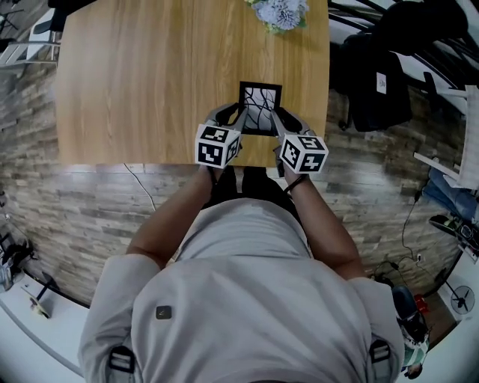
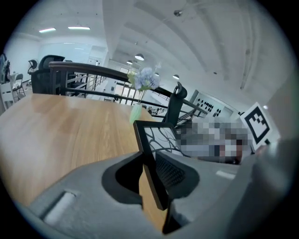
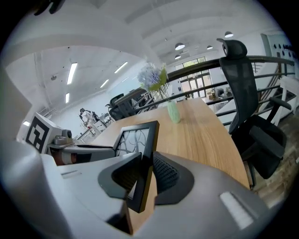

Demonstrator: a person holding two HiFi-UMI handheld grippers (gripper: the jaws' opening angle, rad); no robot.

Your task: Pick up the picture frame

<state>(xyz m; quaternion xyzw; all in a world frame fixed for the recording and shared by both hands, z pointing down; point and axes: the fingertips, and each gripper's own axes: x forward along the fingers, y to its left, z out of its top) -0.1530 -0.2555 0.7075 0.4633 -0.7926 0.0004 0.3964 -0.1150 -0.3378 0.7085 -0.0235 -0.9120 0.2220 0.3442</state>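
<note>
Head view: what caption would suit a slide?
Left gripper and right gripper clamp the sides of a black picture frame over a wooden table.

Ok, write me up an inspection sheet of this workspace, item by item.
Surface: wooden table, light grain.
Job's things: black picture frame, near the table's front edge, gripped at both side edges.
Clutter: vase of flowers at the table's far edge.
Grippers: left hand-held gripper shut on the frame's left edge; right hand-held gripper shut on its right edge.
Cables: thin cable on the floor by the table's front edge; another cable on the floor to the right.
Surroundings: stone-pattern floor; black office chair beside the table.
</note>
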